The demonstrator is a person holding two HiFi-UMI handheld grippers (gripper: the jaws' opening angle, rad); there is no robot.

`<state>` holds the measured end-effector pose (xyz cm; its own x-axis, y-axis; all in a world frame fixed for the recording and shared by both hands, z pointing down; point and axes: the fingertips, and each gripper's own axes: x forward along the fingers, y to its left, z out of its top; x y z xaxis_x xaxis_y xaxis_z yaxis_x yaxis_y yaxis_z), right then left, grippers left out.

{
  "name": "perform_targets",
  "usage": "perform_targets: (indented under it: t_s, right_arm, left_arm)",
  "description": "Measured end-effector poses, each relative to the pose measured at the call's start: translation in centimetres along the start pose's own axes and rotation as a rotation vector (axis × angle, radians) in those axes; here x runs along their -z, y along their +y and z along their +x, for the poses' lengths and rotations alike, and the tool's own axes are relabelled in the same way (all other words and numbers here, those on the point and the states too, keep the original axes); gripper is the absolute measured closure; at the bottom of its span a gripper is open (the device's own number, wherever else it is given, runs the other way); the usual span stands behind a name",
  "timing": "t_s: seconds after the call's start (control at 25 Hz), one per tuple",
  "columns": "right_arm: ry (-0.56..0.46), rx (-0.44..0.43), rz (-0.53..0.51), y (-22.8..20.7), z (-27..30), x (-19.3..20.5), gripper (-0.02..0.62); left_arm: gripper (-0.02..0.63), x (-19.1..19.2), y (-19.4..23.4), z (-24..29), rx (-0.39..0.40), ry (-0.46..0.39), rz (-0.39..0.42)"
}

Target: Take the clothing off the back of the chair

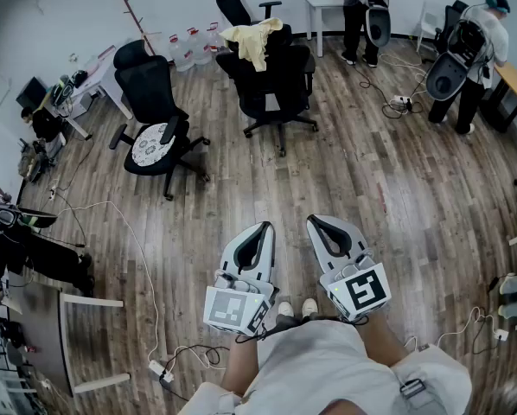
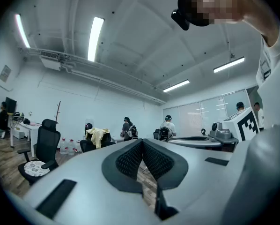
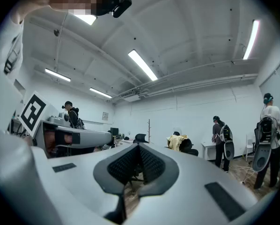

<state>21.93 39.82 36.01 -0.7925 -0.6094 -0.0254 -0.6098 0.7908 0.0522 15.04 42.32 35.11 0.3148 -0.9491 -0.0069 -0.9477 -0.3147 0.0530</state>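
The person stands on a wooden floor (image 1: 388, 188) and holds both tools low in front of the body, side by side and pointing level into the room. The left gripper (image 1: 262, 229) has its jaws pressed together with nothing between them; in the left gripper view the two ribbed black pads (image 2: 130, 161) meet at a point and only the floor shows below them. The right gripper (image 1: 315, 222) is the same: its jaws are pressed together and empty, the pads (image 3: 151, 165) touching at their tips in the right gripper view. The clothing (image 1: 252, 41), a pale yellow garment, hangs draped over the back of a black office chair (image 1: 276, 89) well apart from both grippers, at the far side of the room in the head view. It shows small in the left gripper view (image 2: 97, 136), just left of the closed jaws' tip, and in the right gripper view (image 3: 176, 142), right of the tip. A second black chair (image 1: 150, 93) with a patterned seat cushion (image 1: 152, 144) stands to the left of the first. Clear water jugs (image 1: 189, 46) sit against the wall behind the chairs. Two people (image 1: 360, 7) (image 1: 470, 59) stand at the far right near a white bench (image 1: 321, 0), and white cables (image 1: 146, 275) trail over the floor at the left.
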Motion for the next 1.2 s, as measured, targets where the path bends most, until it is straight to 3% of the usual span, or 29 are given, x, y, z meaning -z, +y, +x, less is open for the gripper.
perform_targets:
  t_s: [0.56,1.2]
  right_arm:
    - [-0.029,-0.007,0.004,-2.1,1.8,-0.7,0.574]
    - [-0.002,0.013,-0.01,-4.7,13.2,0.4,0.574]
  left_arm:
    - [0.591,-0.3,0.8,2.4,-0.019,0.005,0.025]
    - [0.591,0.0,10.5,9.2,0.024,0.018,0.024]
